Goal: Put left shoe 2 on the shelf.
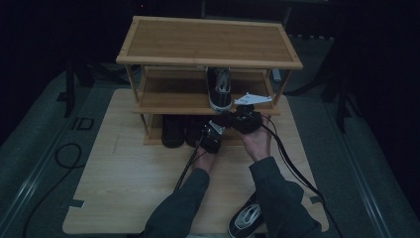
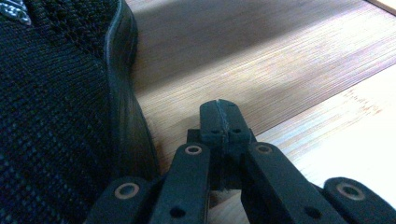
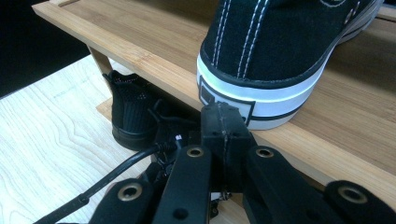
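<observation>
A wooden shoe rack point(image 1: 208, 40) with three levels stands on the light desk point(image 1: 124, 178). On its middle shelf point(image 1: 168, 96) sits a black canvas sneaker point(image 1: 219, 88) with a white sole, its heel toward the person. On the lowest level stand two dark shoes; the black knit shoe point(image 1: 173, 130) is on the left, and in the left claw view its mesh side point(image 2: 56, 116) is very close.

The left claw point(image 1: 210, 130) is low, at the front of the bottom shelf, just beside the knit shoe. Its jaws are pressed fully together and hold nothing. Whether it touches the shoe I cannot tell, because the high view is dark there.

The right claw point(image 1: 236, 115) is at the front edge of the middle shelf, just below the heel of the sneaker point(image 3: 280, 56). Its jaws are also closed tight, with nothing between them.

Another sneaker point(image 1: 246, 218) lies at the near edge of the desk, beside the person's right sleeve point(image 1: 277, 193).
</observation>
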Tool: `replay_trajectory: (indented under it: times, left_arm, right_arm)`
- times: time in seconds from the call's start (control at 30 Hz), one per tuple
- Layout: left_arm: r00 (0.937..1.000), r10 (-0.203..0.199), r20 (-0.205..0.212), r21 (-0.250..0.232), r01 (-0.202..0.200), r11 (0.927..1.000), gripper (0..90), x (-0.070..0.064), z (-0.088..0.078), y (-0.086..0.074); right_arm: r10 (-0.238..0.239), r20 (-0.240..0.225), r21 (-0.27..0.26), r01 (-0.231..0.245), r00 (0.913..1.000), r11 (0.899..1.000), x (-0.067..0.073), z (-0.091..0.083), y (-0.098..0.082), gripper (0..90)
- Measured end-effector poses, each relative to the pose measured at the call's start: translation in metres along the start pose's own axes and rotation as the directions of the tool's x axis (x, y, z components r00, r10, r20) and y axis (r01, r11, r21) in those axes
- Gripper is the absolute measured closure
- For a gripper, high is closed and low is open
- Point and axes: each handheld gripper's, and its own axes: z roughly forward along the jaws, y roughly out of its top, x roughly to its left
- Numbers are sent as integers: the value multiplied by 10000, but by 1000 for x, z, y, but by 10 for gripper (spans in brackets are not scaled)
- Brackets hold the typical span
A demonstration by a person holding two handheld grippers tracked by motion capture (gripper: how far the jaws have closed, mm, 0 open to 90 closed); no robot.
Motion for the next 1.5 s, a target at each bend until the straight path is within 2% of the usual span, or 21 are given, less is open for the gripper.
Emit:
replay_trajectory:
  times: [0.23,0.33,0.4,0.63,0.77,0.87,0.93,1.13,1.5]
  left_arm:
    - [10000,-23,-11,-16,23,10000,900,0,0,0]
    - [10000,-21,-11,-17,21,10000,900,0,0,0]
    - [10000,-41,6,-14,41,10000,900,0,0,0]
    - [10000,-5,13,4,5,10000,900,0,0,0]
    - [10000,-4,5,-2,4,10000,900,0,0,0]
    - [10000,-19,-10,-20,19,10000,900,0,0,0]
    - [10000,1,54,10,-1,10000,900,0,0,0]
    - [10000,-32,56,-18,32,10000,900,0,0,0]
    - [10000,15,58,19,-15,10000,900,0,0,0]
  right_arm:
    - [-161,-164,-22,161,9997,9999,1,5,2,900]
    - [-209,-186,-17,208,9996,9998,2,3,2,843]
    - [-243,-65,18,244,9997,9997,3,-3,1,839]
    - [-579,-192,221,583,9981,9981,8,-34,-2,770]
    - [-317,-293,299,326,9991,9990,5,-43,-9,765]
    - [-340,-4,598,340,9994,9976,-2,-51,-21,763]
    - [-294,15,742,292,9996,9968,-5,-54,-28,761]
    - [-317,355,1151,274,9989,9930,-9,-67,-51,745]
    - [228,571,1428,-308,9981,9893,-17,-83,-88,711]
